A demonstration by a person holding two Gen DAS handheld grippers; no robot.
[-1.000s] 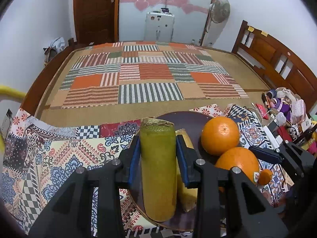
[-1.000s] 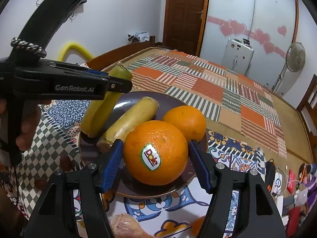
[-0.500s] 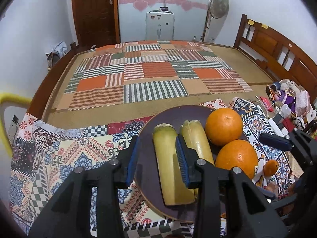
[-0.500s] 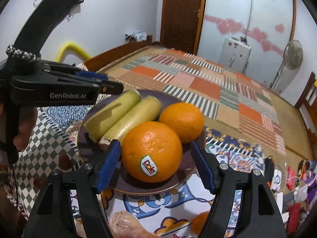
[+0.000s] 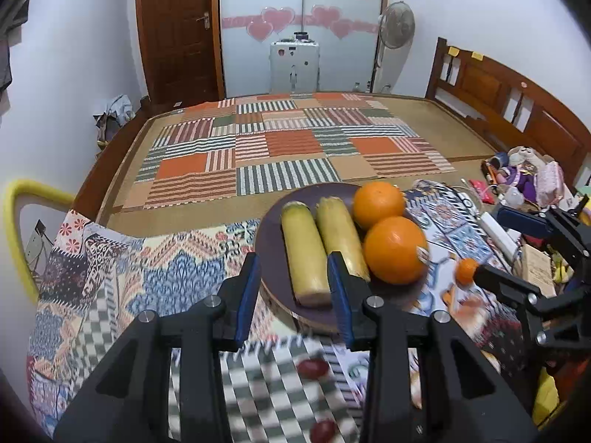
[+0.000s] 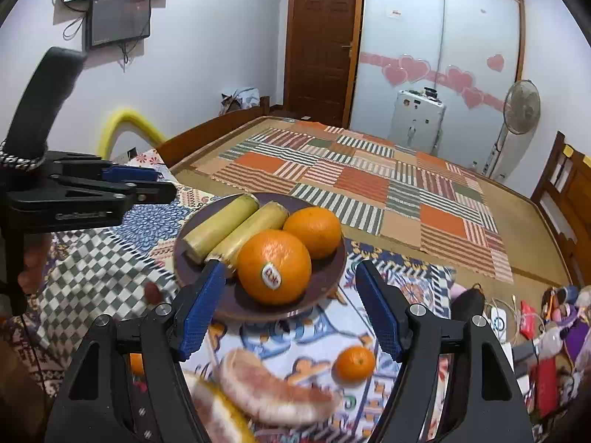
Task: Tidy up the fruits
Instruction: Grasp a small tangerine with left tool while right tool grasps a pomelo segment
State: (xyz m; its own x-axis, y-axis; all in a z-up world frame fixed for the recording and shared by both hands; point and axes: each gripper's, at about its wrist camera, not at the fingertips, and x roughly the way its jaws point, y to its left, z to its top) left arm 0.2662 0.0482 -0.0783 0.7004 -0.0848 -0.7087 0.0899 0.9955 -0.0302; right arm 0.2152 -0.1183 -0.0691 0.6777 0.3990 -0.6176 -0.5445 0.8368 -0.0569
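Both tongs, left tongs (image 5: 293, 291) & right tongs (image 6: 290, 312), gape empty above the plate (image 6: 325, 284). Stickered orange (image 6: 274, 266) sits near its rim; a bump w/ either tip could roll it off onto the cloth.

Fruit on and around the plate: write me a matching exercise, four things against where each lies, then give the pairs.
Things:
1. stickered orange
2. plain orange
3. two yellow-green stalks
4. small tangerine

Places:
A. off the plate, on the patterned cloth
B. side by side on the plate's left half
C. plate's near side, front
D. plate's far side, behind the other orange

Pairs: 1-C, 2-D, 3-B, 4-A
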